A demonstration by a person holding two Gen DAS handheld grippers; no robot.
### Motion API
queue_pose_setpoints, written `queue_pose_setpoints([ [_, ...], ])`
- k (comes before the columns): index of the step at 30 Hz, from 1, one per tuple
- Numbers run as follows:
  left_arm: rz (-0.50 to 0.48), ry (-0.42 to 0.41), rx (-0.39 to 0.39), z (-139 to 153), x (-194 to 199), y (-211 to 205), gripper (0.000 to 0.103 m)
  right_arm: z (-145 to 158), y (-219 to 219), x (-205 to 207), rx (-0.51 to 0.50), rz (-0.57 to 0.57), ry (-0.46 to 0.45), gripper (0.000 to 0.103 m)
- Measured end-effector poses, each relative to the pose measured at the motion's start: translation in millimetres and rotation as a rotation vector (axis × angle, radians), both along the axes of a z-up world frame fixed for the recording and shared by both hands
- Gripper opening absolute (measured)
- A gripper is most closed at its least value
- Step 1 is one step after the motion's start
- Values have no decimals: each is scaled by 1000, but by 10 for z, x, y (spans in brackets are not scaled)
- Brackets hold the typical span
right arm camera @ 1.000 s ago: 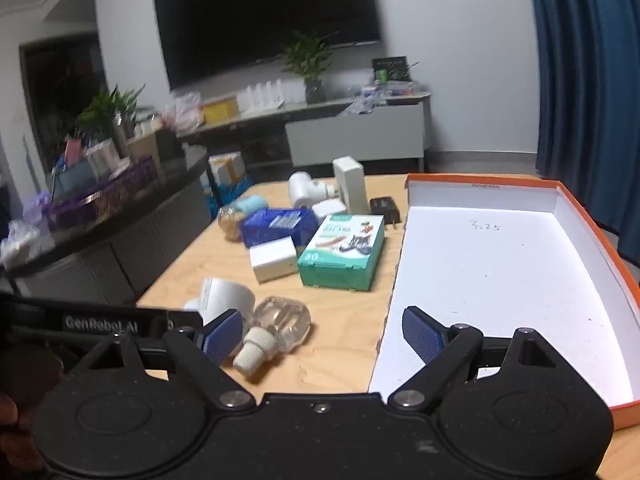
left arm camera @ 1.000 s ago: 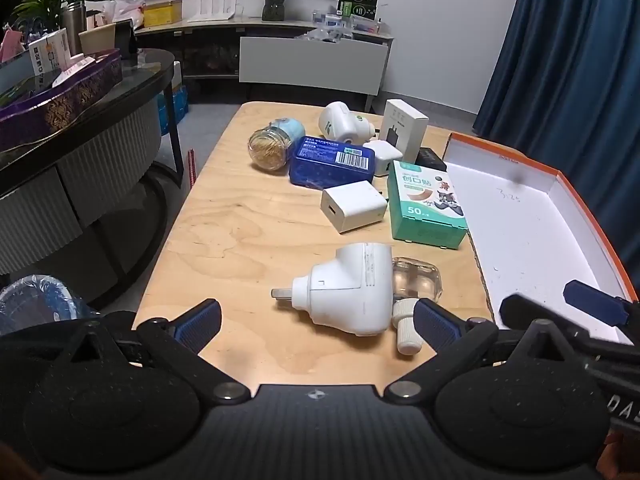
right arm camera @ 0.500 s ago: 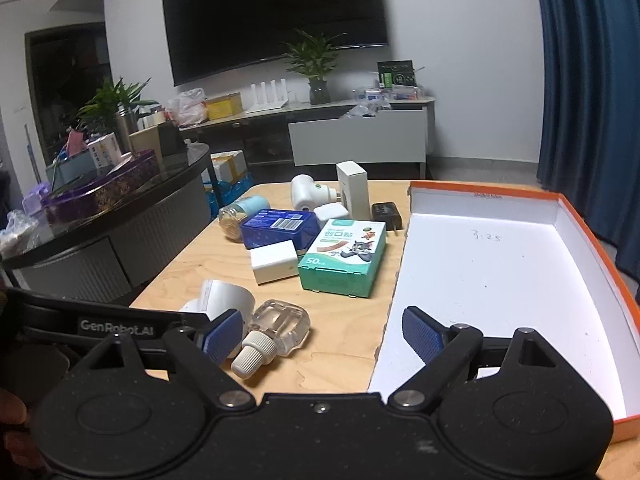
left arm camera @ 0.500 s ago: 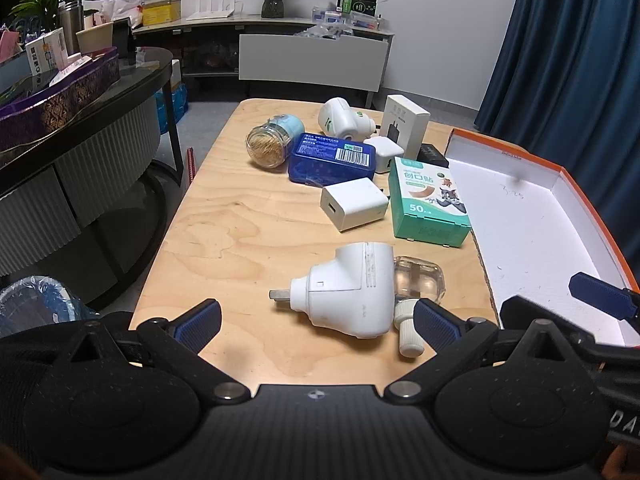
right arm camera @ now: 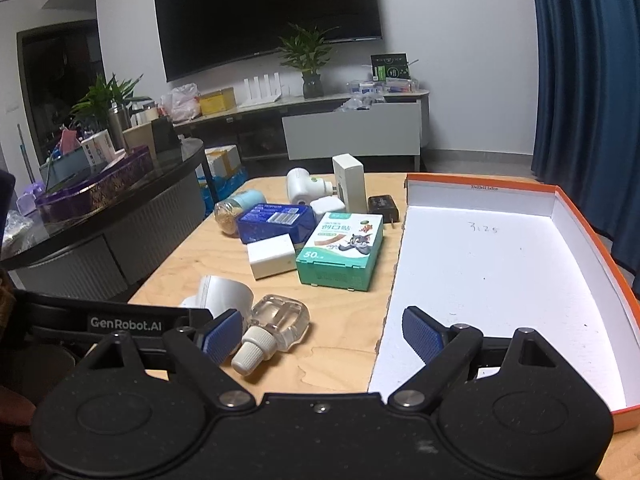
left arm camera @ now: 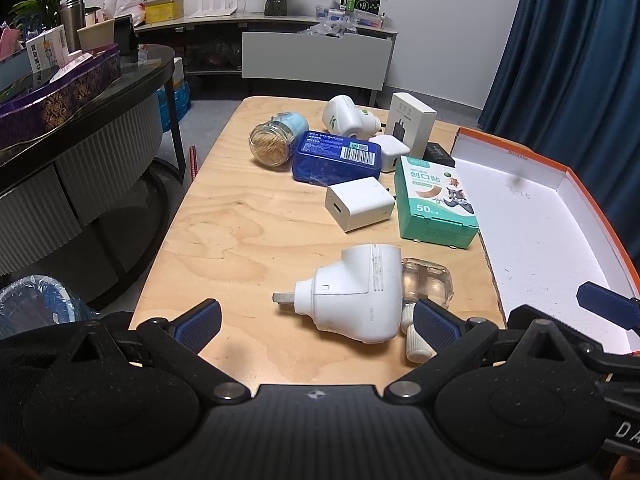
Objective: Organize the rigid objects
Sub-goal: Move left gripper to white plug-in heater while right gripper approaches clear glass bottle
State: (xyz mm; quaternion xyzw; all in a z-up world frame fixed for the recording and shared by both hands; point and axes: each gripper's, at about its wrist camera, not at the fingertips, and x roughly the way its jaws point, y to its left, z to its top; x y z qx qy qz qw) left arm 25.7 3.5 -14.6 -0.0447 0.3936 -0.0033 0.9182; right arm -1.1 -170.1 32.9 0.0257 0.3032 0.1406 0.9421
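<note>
A white plug-in vaporizer [left arm camera: 352, 296] lies on the wooden table [left arm camera: 224, 232] with a clear refill bottle [left arm camera: 426, 284] beside it. Behind them lie a white charger cube [left arm camera: 358, 208], a green plaster box [left arm camera: 436, 204], a blue box [left arm camera: 338, 158], a toothpick jar [left arm camera: 276, 142], another vaporizer [left arm camera: 348, 116] and a white carton [left arm camera: 412, 126]. My left gripper [left arm camera: 316, 326] is open just in front of the near vaporizer. My right gripper [right arm camera: 322, 334] is open by the bottle [right arm camera: 276, 326], over the edge of the white box lid [right arm camera: 500, 272].
The orange-rimmed box lid [left arm camera: 536, 220] fills the table's right side and holds nothing. A black adapter [right arm camera: 383, 206] lies beside it. A dark counter [left arm camera: 80, 120] stands to the left, a blue curtain [left arm camera: 568, 60] to the right, and a bin [left arm camera: 36, 304] below left.
Both views have tilted up and drawn back slightly. Both grippers stay open and no object on the table has moved.
</note>
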Motion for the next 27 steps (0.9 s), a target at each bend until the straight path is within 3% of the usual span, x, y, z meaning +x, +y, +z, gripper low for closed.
queue_pose_setpoints([
  [10, -9, 20, 21, -144, 155, 0, 103, -61, 18, 45, -21, -1, 19, 102],
  [16, 38, 28, 19, -158, 243, 151, 103, -82, 47, 107, -19, 9, 37, 102],
  [21, 10, 39, 20, -235, 332, 67, 103, -125, 168, 209, -42, 24, 57, 102],
  [27, -14, 5, 50, -321, 394, 127, 86, -193, 265, 300, -32, 57, 87, 102],
])
